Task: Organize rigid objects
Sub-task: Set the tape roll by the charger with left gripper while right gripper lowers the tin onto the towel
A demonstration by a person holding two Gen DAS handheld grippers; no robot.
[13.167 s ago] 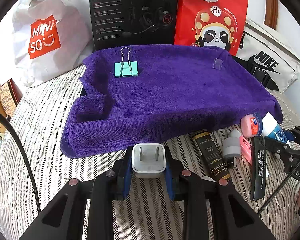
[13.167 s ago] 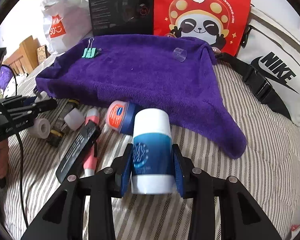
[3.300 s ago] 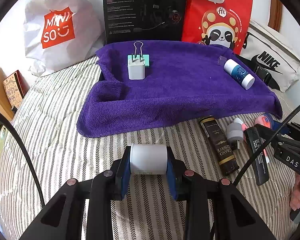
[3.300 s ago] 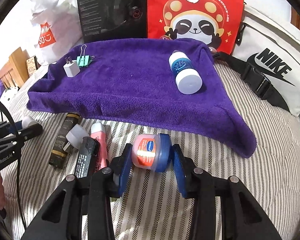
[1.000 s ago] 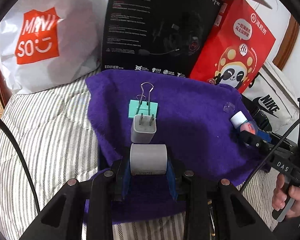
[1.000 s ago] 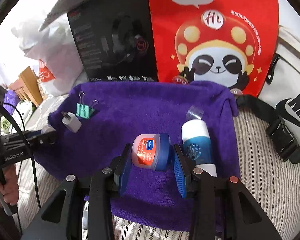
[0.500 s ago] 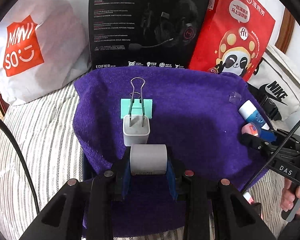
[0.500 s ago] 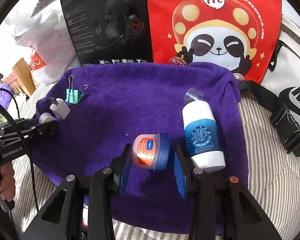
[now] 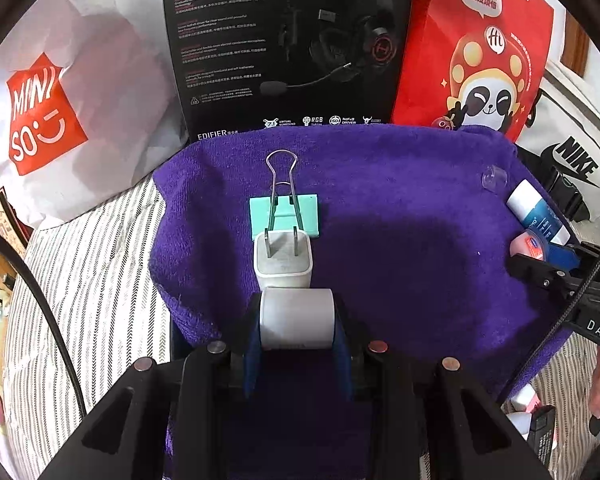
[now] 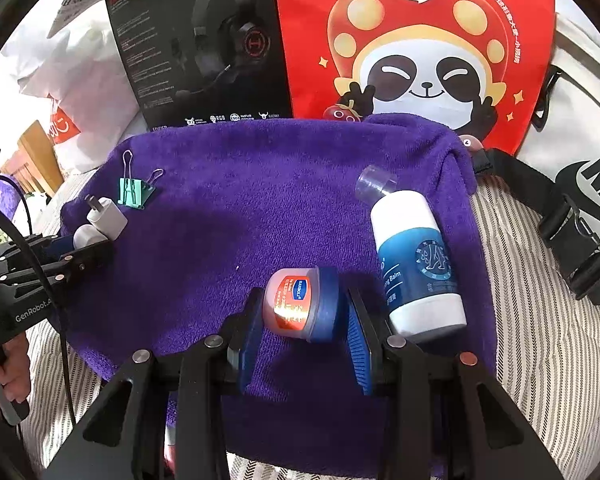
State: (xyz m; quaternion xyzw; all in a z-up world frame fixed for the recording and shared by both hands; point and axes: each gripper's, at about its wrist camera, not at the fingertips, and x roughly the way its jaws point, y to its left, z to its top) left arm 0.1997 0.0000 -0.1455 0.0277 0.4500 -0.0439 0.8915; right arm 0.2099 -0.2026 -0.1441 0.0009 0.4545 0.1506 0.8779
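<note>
A purple towel (image 9: 400,208) lies on the striped bed. In the left wrist view my left gripper (image 9: 296,324) is shut on a small white cylinder (image 9: 296,322), low over the towel just behind a white plug charger (image 9: 283,258) and a teal binder clip (image 9: 284,214). In the right wrist view my right gripper (image 10: 304,312) is shut on a small pink jar with a blue lid (image 10: 302,304), right beside a white and blue balm bottle (image 10: 416,264) lying on the towel (image 10: 240,220). A clear cap (image 10: 374,184) sits at the bottle's far end.
A black headset box (image 9: 284,40), a red panda bag (image 9: 480,56), a white Miniso bag (image 9: 60,100) and a white Nike bag (image 10: 580,140) with a black strap stand behind the towel. More small items (image 9: 534,420) lie off the towel's near right corner.
The left gripper has sunk closer to the charger with the cylinder and rolled a little. The right gripper has come down beside the balm bottle, jar still held.
</note>
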